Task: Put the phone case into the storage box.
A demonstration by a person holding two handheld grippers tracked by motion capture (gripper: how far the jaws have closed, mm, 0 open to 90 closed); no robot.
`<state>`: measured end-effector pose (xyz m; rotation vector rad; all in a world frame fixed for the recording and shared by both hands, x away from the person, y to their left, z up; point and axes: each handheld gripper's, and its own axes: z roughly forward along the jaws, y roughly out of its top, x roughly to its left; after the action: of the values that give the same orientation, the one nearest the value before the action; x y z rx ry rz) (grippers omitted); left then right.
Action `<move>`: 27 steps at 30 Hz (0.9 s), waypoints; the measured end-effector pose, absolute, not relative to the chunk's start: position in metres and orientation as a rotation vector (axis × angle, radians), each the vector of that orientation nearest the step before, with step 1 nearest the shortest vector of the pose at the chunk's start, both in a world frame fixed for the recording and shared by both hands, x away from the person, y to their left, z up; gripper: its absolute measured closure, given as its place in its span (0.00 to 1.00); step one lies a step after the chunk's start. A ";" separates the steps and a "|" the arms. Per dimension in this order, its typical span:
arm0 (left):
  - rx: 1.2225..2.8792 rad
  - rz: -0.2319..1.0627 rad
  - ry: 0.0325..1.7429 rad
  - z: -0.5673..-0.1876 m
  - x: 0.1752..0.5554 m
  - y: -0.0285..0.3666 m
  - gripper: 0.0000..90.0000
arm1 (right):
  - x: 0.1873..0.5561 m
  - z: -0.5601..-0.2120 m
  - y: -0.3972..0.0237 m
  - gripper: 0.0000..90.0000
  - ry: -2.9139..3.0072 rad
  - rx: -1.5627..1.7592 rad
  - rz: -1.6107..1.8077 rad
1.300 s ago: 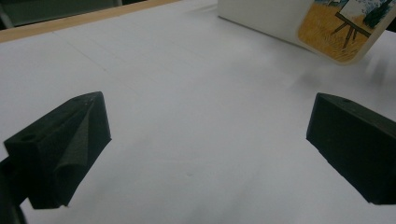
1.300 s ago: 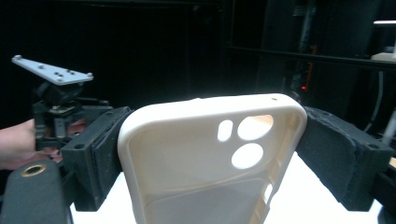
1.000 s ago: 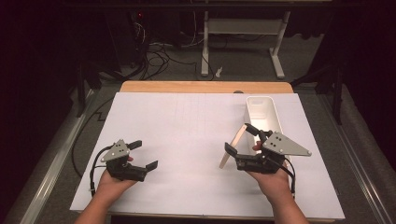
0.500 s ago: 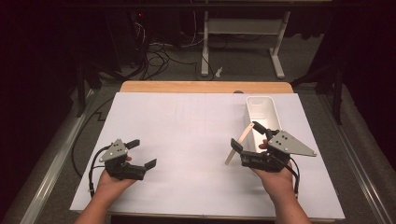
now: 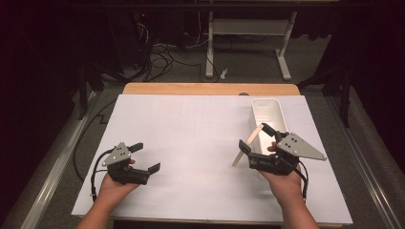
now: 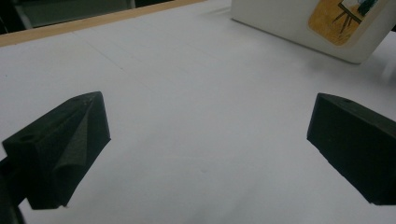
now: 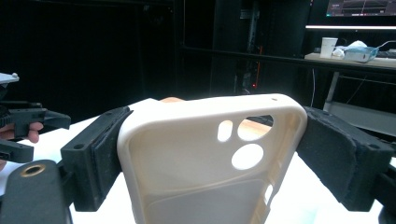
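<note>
The left hand point(image 5: 111, 188) rests low on the near left side. Its left gripper point(image 5: 145, 157) lies flat, with jaws wide apart and nothing between them. The right hand point(image 5: 282, 183) holds the right gripper point(image 5: 255, 138) up a little, its jaws squeezing something.

Dim room, grey floor point(image 5: 181, 71), perhaps a desk frame point(image 5: 248, 28) behind

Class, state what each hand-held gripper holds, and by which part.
The right hand-held gripper clamps a cream phone case across its two long side edges. The left hand-held gripper holds nothing.
</note>
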<state>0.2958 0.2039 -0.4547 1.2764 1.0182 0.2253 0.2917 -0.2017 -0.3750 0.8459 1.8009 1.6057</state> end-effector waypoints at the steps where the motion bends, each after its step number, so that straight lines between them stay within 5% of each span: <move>1: 1.280 0.224 1.017 -0.455 0.296 0.204 0.00 | 0.291 -0.374 -0.202 0.15 1.798 0.848 1.611; 27: 1.298 0.203 1.004 -0.456 0.295 0.201 0.01 | 0.279 -0.351 -0.206 0.15 1.689 0.808 1.658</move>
<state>0.2946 0.2011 -0.4564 1.2979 1.0043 0.2028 0.2789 -0.2065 -0.3514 0.8084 1.6887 1.6577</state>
